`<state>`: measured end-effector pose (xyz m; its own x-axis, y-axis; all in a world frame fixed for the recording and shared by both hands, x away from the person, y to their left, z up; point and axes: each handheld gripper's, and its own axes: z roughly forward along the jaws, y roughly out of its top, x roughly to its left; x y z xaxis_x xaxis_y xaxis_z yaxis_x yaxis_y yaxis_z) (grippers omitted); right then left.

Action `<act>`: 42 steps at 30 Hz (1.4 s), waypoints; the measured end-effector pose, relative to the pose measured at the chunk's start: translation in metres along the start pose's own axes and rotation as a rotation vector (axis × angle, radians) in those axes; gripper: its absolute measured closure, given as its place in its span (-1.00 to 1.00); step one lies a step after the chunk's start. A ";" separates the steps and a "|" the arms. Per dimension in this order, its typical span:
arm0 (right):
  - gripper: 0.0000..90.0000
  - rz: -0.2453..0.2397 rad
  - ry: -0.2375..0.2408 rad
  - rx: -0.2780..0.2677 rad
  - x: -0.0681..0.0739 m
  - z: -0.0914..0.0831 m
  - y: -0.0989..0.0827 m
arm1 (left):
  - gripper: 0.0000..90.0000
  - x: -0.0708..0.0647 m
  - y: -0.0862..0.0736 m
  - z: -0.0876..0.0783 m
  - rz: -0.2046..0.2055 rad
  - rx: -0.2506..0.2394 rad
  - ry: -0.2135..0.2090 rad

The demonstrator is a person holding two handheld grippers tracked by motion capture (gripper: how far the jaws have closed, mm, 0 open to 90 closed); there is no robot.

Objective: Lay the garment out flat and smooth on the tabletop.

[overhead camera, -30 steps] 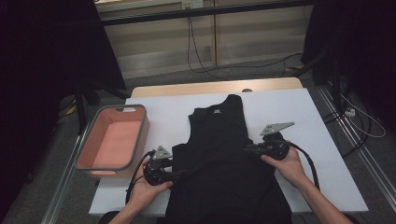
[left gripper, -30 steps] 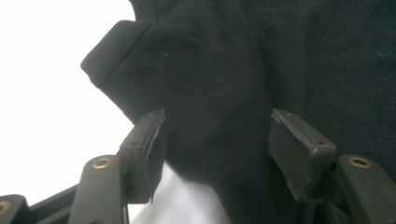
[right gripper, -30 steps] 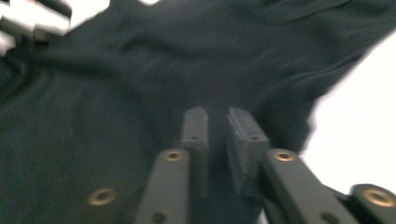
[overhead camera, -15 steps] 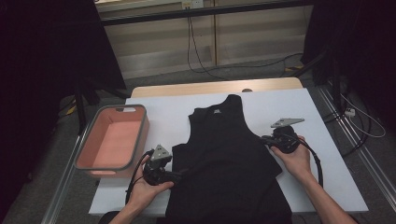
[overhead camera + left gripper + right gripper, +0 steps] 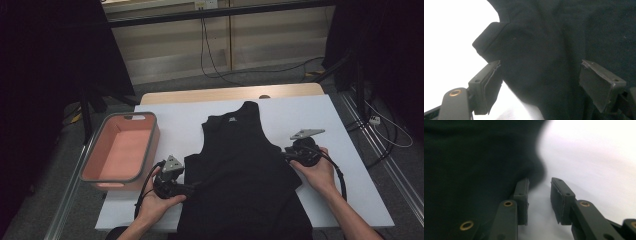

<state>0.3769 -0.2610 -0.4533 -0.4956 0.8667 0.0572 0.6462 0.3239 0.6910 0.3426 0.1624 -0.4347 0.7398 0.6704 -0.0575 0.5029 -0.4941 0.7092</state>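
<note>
A black sleeveless top (image 5: 242,172) is spread flat on the white tabletop (image 5: 345,150), neck toward the far edge and hem toward the person; a pink tub (image 5: 120,152) stands well apart at the left. The left claw (image 5: 541,87) is held wide apart over the garment's left side edge, cloth lying between the jaws but not pinched. The right claw (image 5: 539,200) is parted only a little — its jaws have just been opening — at the right side edge, one jaw against the fabric, with bare tabletop seen in the gap and nothing gripped. The top is judged light, limp and easily bunched; it should slide readily on the smooth surface and sag wherever it is unsupported. Hold is best taken at the thicker bound edges — armhole seams or side seams — with both claws matched in height.
</note>
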 end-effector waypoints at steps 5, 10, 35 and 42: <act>0.32 -0.015 0.089 -0.029 0.013 0.011 0.006 | -0.56 0.000 0.000 0.000 -0.001 0.004 -0.006; 0.19 -0.054 0.121 -0.033 0.024 0.017 0.009 | -0.56 0.000 0.000 0.001 -0.003 0.006 -0.007; 0.86 -0.081 -0.168 -0.038 -0.004 -0.017 0.014 | -0.56 0.002 -0.001 0.002 -0.006 0.026 -0.003; 0.28 0.010 -0.157 -0.098 -0.021 -0.025 0.007 | -0.56 0.002 -0.001 0.001 -0.003 0.025 0.000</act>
<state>0.3774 -0.2869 -0.4313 -0.3874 0.9209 -0.0435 0.5872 0.2828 0.7584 0.3443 0.1640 -0.4361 0.7381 0.6721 -0.0595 0.5161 -0.5055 0.6915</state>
